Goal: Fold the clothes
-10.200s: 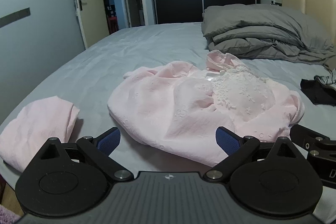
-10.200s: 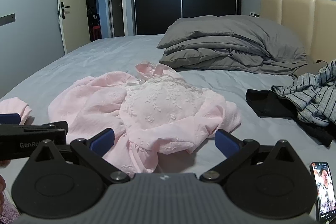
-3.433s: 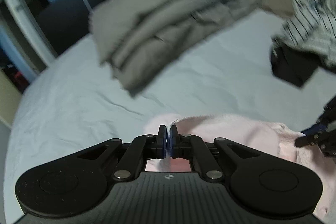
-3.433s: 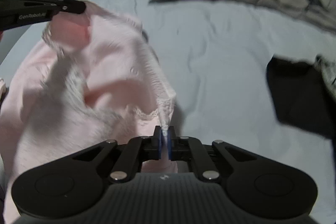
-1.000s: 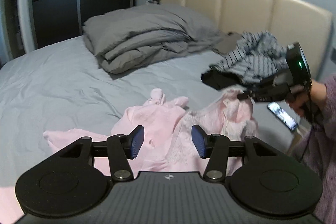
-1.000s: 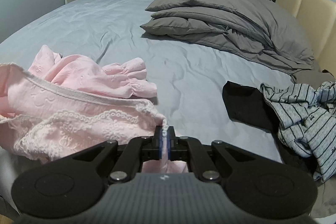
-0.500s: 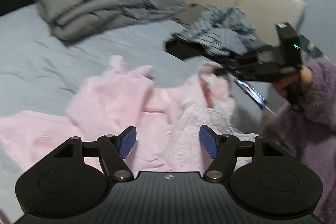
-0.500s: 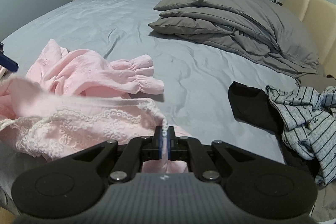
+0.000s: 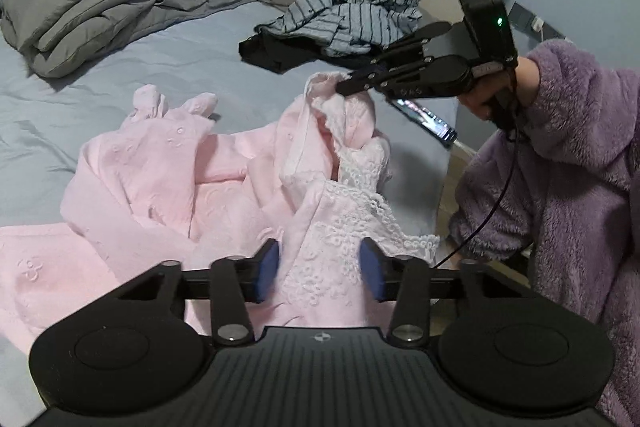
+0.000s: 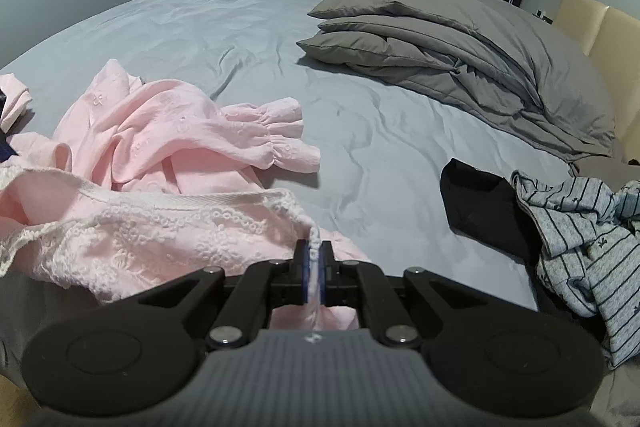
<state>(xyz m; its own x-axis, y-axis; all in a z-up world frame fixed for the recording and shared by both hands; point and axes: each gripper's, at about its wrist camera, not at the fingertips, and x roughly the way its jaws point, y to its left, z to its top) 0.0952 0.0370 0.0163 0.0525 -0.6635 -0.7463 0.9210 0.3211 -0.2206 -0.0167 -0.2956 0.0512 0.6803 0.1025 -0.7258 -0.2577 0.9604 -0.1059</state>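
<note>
A pink lace-trimmed garment [image 9: 172, 179] lies crumpled on the grey-blue bed sheet [image 9: 192, 67]. My left gripper [image 9: 320, 269] is open, its blue pads on either side of the white lace hem near the bed's edge. My right gripper [image 10: 315, 263] is shut on a corner of the pink garment [image 10: 160, 163] and holds it lifted; it shows in the left wrist view [image 9: 352, 83] with the cloth hanging from its tips.
A folded grey duvet [image 10: 460, 51] lies at the head of the bed. A striped shirt [image 10: 592, 239] and a black garment [image 10: 480, 211] lie at the right. A phone [image 9: 424, 117] rests near the edge. Another pink piece [image 10: 14, 99] lies far left.
My left gripper has moved closer to the lace hem and its jaws have narrowed around it. My right gripper stays shut on the lifted corner.
</note>
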